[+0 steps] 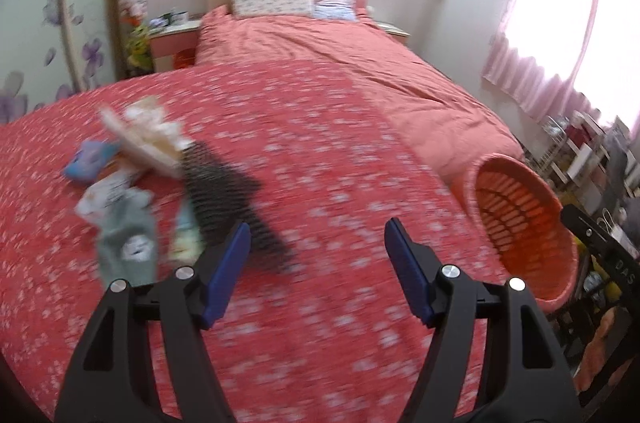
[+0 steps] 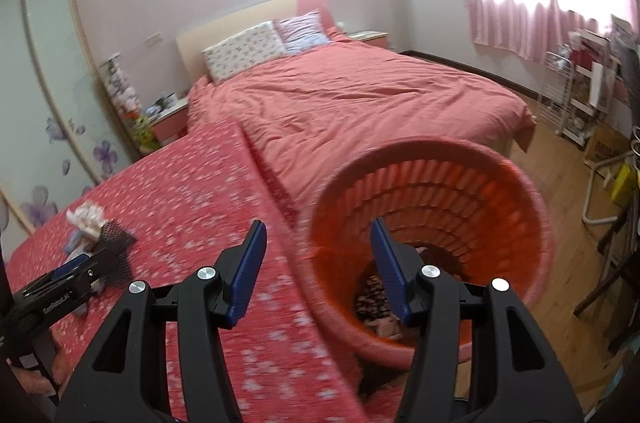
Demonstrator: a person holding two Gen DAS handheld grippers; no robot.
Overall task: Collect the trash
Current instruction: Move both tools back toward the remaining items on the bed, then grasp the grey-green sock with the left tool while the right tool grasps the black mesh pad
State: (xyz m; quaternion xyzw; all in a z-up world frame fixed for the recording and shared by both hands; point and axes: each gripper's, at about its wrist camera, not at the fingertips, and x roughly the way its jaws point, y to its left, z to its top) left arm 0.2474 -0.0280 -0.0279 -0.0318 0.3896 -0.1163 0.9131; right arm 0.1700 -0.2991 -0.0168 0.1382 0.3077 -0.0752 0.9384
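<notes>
Left claw (image 1: 318, 243): jaws apart, nothing between them, over a red tabletop with white flecks (image 1: 320, 151)

Ahead and left of left claw: heap of litter, blurred — crumpled cream paper wad (image 1: 148, 135), small blue-and-purple packet (image 1: 90, 161), white printed wrapper (image 1: 108, 193), grey-green soft pouch (image 1: 128, 235), black perforated mesh sheet (image 1: 224, 191) nearest the left pad. Judged light, soft, crushable; the mesh stiffer, best pinched at its near edge, the paper across its bulk

Right of left claw: round orange slatted plastic basket (image 1: 520, 211), beside the tabletop edge

Right claw (image 2: 318, 251): released, empty, directly above the basket, dark scraps inside it
</notes>
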